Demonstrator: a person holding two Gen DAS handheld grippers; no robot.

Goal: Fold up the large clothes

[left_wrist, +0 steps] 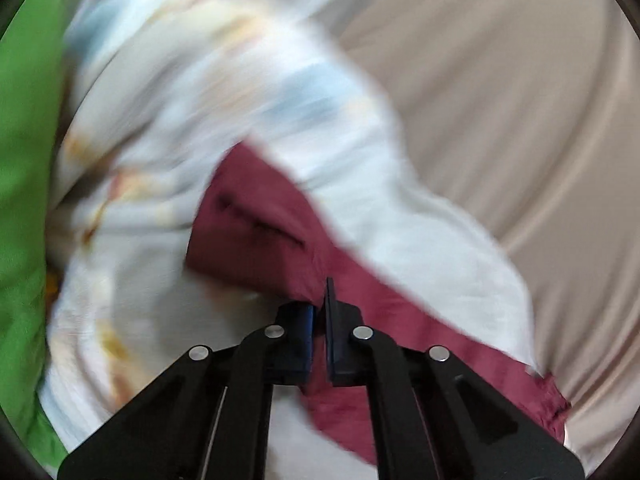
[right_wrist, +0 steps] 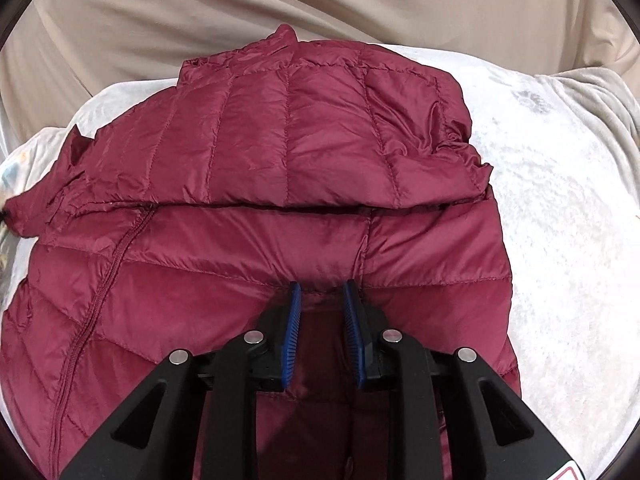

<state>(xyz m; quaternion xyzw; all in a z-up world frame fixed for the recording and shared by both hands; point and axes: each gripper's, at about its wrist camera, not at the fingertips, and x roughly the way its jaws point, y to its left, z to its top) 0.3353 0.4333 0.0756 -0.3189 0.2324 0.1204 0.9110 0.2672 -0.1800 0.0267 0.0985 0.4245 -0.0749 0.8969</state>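
A maroon quilted puffer jacket [right_wrist: 300, 140] lies on a white blanket, its upper part folded down over the lower part, with the zipper running down the left. My right gripper [right_wrist: 322, 286] hovers low over the jacket's lower half, jaws apart, and the blue pads [right_wrist: 294, 320] press on nothing. The left wrist view is blurred. There my left gripper [left_wrist: 320, 300] is shut on a puckered edge of the maroon jacket [left_wrist: 260, 232], which stretches away to the lower right.
The white blanket [left_wrist: 200, 120] with faint blue and orange print covers a bed with a beige sheet [left_wrist: 500, 100]. A bright green cloth [left_wrist: 20, 140] lies along the left edge. In the right wrist view the white blanket [right_wrist: 560, 220] extends right of the jacket, the beige sheet [right_wrist: 200, 20] behind it.
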